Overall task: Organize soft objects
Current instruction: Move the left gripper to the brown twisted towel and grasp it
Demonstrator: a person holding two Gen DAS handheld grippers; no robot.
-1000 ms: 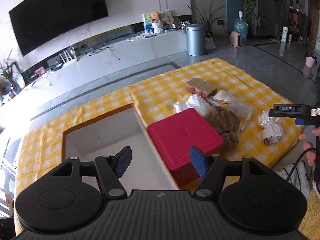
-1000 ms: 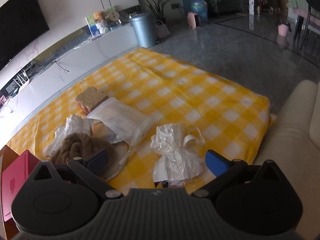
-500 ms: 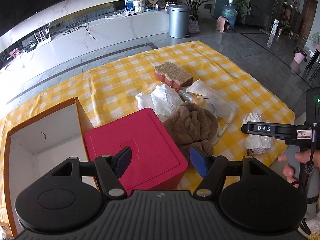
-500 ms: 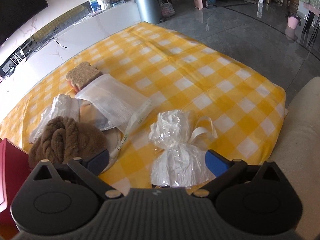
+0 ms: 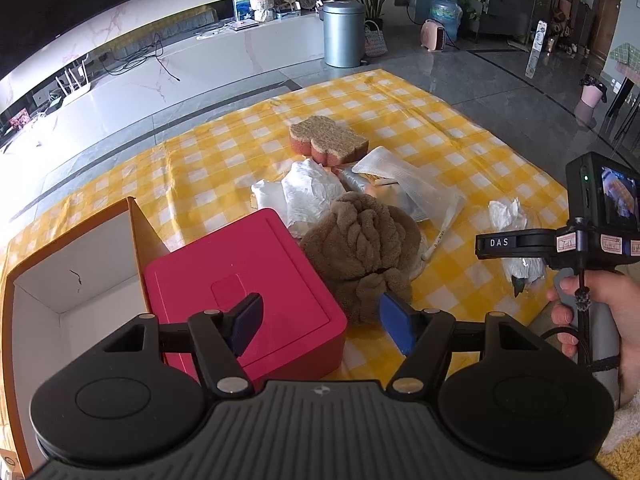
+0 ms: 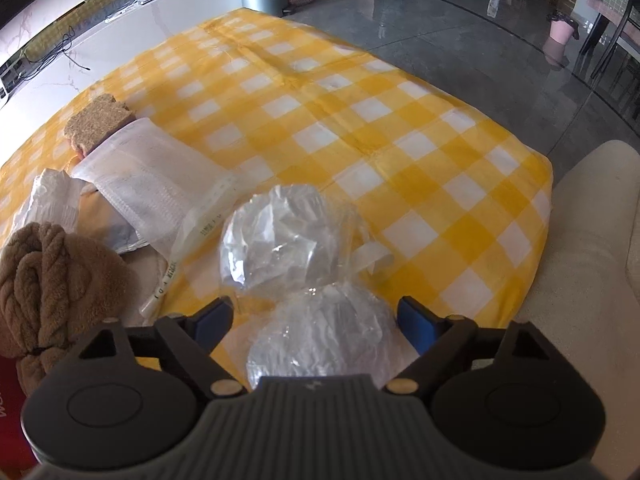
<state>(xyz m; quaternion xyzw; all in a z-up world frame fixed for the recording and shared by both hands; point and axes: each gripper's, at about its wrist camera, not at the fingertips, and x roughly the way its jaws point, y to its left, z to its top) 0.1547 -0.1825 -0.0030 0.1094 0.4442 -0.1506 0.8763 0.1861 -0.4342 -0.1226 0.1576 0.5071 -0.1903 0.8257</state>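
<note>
Right gripper (image 6: 314, 316) is closing around the crinkly plastic bag (image 6: 316, 340), pads not on it yet. Left gripper (image 5: 320, 320) is open over the red box (image 5: 240, 284).

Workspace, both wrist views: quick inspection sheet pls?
Surface: yellow checked cloth, wrinkled.
Job's things: brown towel beside red box; sponge; clear plastic bag; white mesh pouch; open cardboard box.
Clutter: crumpled white bag.
Grippers: left gripper open, over the red box's corner; right gripper closing around the clear bag, pads not pressing.
Cables: black cord at the hand.
Surroundings: bin, water jug.
</note>
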